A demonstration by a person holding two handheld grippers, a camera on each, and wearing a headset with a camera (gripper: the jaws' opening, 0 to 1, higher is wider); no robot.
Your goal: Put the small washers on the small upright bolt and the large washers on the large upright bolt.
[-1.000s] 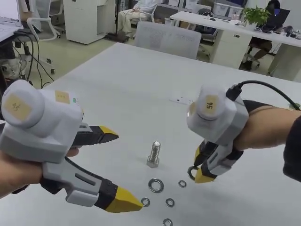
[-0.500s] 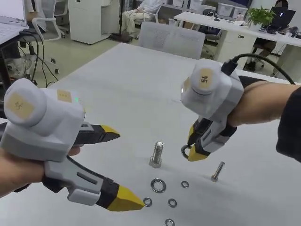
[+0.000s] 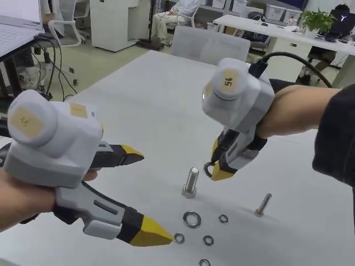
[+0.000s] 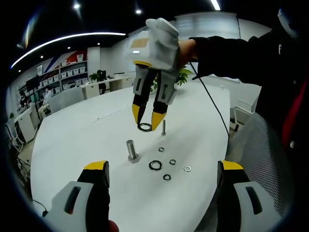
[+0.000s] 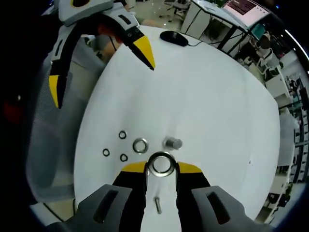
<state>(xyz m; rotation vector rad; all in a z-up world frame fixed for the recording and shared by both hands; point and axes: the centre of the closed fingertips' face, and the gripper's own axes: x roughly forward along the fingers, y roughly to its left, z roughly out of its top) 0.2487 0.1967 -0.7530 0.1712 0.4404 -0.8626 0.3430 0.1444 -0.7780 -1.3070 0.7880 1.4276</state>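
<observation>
On the white worktop the large bolt stands upright, just below and left of my right gripper, which is clamped on a large washer; my left gripper hangs nearby, jaws apart.

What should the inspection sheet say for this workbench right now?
Surface: white table.
Job's things: large bolt and small bolt upright; loose large washer and four small washers lying flat.
Clutter: nothing seen.
Grippers: left gripper open, empty; right gripper shut on held washer, raised beside the large bolt.
Cables: black cable from right gripper.
Surroundings: office desks, chair, plant.
</observation>
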